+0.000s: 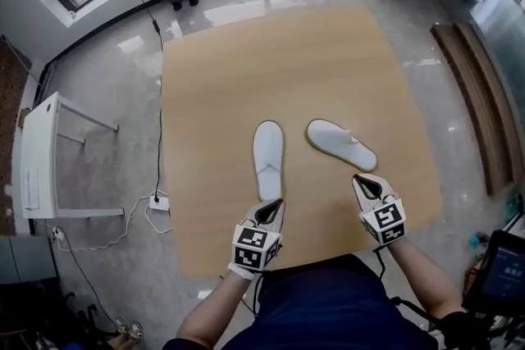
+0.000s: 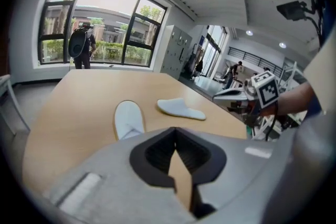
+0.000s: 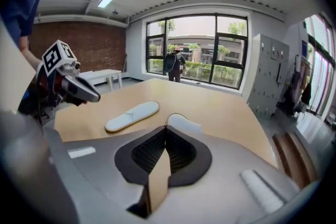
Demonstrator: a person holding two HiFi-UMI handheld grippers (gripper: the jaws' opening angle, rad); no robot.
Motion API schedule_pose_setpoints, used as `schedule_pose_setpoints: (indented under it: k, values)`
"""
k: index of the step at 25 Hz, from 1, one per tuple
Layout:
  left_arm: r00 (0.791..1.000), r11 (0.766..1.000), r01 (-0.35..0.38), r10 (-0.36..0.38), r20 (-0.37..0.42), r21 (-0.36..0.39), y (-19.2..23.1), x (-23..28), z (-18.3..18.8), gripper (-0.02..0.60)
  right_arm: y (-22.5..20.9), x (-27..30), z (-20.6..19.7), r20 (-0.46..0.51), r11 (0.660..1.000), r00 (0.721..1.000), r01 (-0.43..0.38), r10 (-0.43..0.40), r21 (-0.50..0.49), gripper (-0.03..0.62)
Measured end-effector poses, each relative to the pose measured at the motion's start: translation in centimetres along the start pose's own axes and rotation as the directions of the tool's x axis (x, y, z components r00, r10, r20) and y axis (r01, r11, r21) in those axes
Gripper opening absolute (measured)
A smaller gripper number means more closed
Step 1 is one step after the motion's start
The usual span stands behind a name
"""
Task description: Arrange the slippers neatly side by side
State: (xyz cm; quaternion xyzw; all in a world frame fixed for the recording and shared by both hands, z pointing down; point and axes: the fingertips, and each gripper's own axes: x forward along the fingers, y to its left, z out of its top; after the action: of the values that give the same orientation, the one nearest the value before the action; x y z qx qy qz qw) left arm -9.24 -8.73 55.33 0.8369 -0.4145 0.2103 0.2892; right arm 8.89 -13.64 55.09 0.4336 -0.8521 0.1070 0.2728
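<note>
Two slippers: left slipper [image 1: 268,160] straight, right slipper [image 1: 341,144] skewed, both near the table [image 1: 246,78] front edge
left gripper [image 1: 269,211]: jaws together, empty, over that edge
right gripper [image 1: 369,186]: same deal, pinched closed, empty

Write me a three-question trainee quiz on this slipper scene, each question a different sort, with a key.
1. True or false: the left gripper holds a slipper.
2. Which slipper lies askew on the table? A) left slipper B) right slipper C) neither
3. Fill in: the jaws of the right gripper are ____.
Key: 1 false; 2 B; 3 shut.
</note>
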Motion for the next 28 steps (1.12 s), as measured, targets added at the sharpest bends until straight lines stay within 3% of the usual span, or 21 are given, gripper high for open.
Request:
schedule_pose_setpoints:
  k: [4, 9, 11, 13, 16, 18, 19, 21, 25, 28]
  values:
    - [0.995, 0.982, -0.098, 0.102, -0.014, 0.162, 3.5, 1.5, 0.1, 0.005, -1.9, 4.2, -0.9, -0.059, 0.985, 0.996, -0.075, 0.067, -0.153, 0.011]
    - [0.985, 0.948, -0.159, 0.170, -0.017, 0.277, 6.0, 3.4, 1.2, 0.005, -3.2, 8.5, -0.8, -0.094, 0.925, 0.986, -0.162, 0.138, -0.345, 0.011]
    - [0.980, 0.926, -0.174, 0.195, -0.032, 0.335, 7.2, 4.8, 0.9, 0.009, -2.9, 10.0, -1.2, -0.106, 0.877, 0.977, -0.210, 0.182, -0.431, 0.011]
    - [0.975, 0.904, -0.172, 0.213, -0.062, 0.392, 8.3, 6.6, 0.5, 0.063, -2.5, 11.4, -1.6, -0.126, 0.811, 0.967, -0.255, 0.223, -0.526, 0.011]
    - [0.969, 0.877, -0.153, 0.223, -0.104, 0.456, 9.9, 8.5, 0.0, 0.074, -1.9, 13.0, -1.9, -0.159, 0.709, 0.951, -0.305, 0.267, -0.635, 0.011]
    - [0.964, 0.870, -0.143, 0.229, -0.131, 0.472, 11.0, 9.5, -0.6, 0.077, -1.7, 13.9, -2.3, -0.177, 0.671, 0.944, -0.322, 0.277, -0.668, 0.011]
    - [0.961, 0.868, -0.139, 0.235, -0.147, 0.477, 11.5, 9.9, -1.1, 0.086, -1.6, 14.2, -2.6, -0.183, 0.665, 0.942, -0.328, 0.280, -0.671, 0.012]
    - [0.953, 0.866, -0.132, 0.245, -0.179, 0.483, 12.1, 10.6, -2.1, 0.108, -1.7, 14.5, -3.1, -0.196, 0.673, 0.937, -0.345, 0.290, -0.654, 0.092]
    - [0.941, 0.868, -0.129, 0.260, -0.218, 0.480, 12.6, 11.2, -3.5, 0.115, -2.1, 14.5, -4.0, -0.217, 0.690, 0.931, -0.362, 0.292, -0.627, 0.098]
    - [0.938, 0.871, -0.138, 0.267, -0.220, 0.471, 12.8, 11.5, -4.2, 0.114, -2.4, 14.6, -5.4, -0.255, 0.714, 0.919, -0.395, 0.302, -0.578, 0.145]
